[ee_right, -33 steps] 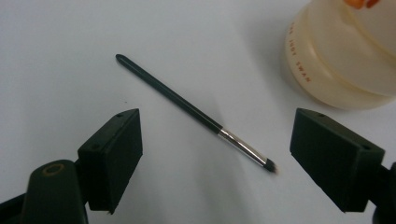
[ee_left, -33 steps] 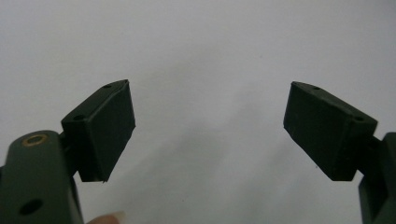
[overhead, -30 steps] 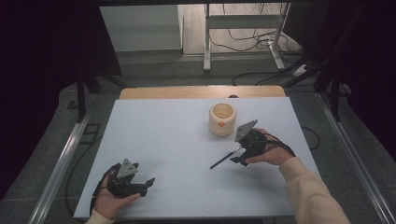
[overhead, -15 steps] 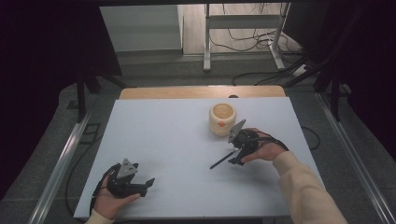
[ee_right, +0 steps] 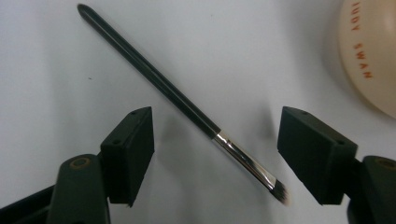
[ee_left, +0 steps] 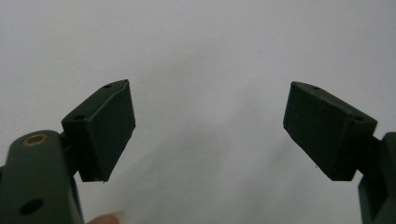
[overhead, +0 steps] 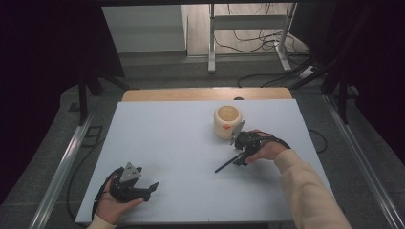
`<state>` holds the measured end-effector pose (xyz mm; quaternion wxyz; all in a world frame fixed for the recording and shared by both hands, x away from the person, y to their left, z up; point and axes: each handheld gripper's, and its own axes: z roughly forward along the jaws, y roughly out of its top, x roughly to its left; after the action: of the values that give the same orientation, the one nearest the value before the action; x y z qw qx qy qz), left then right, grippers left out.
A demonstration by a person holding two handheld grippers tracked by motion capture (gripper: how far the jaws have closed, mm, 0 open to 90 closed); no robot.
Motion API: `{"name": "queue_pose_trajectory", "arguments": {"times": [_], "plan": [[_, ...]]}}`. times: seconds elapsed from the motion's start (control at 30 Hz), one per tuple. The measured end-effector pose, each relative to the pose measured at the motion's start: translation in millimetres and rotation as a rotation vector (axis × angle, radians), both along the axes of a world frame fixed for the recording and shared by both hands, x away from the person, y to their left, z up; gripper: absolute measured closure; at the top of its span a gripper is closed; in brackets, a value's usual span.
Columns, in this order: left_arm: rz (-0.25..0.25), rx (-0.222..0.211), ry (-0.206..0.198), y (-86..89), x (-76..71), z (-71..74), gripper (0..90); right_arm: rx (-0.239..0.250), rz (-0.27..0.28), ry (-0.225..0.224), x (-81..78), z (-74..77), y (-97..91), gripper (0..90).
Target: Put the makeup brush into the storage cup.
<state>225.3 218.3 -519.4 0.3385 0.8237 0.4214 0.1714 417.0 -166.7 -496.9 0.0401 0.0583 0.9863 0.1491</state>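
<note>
left gripper [overhead: 152, 187]: 1, near edge, jaws apart, nothing between | right gripper [ee_right: 215, 156]: 1, jaws just closing, pads clear of brush | brush [ee_right: 187, 105]: 1, flat on table [overhead: 167, 133], between jaws | jar [overhead: 227, 121]: 1, just beyond

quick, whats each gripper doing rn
Left gripper: open, holding nothing.
Right gripper: open, jaws closing around the brush, not gripping yet.

Left gripper [overhead: 154, 186] resting near tabletop's front-left corner, jaws wide; right gripper [ee_right: 215, 156] right of centre, jaws just closing, gripping nothing.
</note>
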Motion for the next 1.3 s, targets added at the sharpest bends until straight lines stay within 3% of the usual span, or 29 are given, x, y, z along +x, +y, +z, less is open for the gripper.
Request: {"name": "queue_pose_trajectory", "arguments": {"times": [0.2,0.33,0.53,0.77,0.9,1.07,1.3], "plan": [[0.0,-0.002,0.003,0.3,0.6,-0.9,16.8,-0.013,0.014,0.042,6.6,-3.0,3.1,34.2],[-0.004,0.0,0.003,-0.8,0.1,-0.8,16.8,-0.023,0.025,0.04,7.5,-2.1,4.3,38.0],[-0.003,0.001,0.003,-0.9,0.3,-0.9,16.8,-0.054,0.058,0.053,3.9,0.7,9.4,53.1],[-0.003,0.001,0.0,-0.3,-0.3,-0.8,16.9,-0.047,0.068,0.066,5.5,1.5,9.1,69.0],[-0.002,0.003,-0.001,0.0,-0.3,-0.9,16.8,-0.057,0.093,0.071,4.0,1.7,10.6,82.8],[0.0,0.005,-0.001,0.5,-0.5,-0.6,16.8,-0.078,0.111,0.047,0.8,2.6,13.3,83.7],[0.005,0.001,-0.002,2.4,-0.4,-0.5,16.8,-0.064,0.085,0.035,-0.8,7.6,12.2,83.9]]}}
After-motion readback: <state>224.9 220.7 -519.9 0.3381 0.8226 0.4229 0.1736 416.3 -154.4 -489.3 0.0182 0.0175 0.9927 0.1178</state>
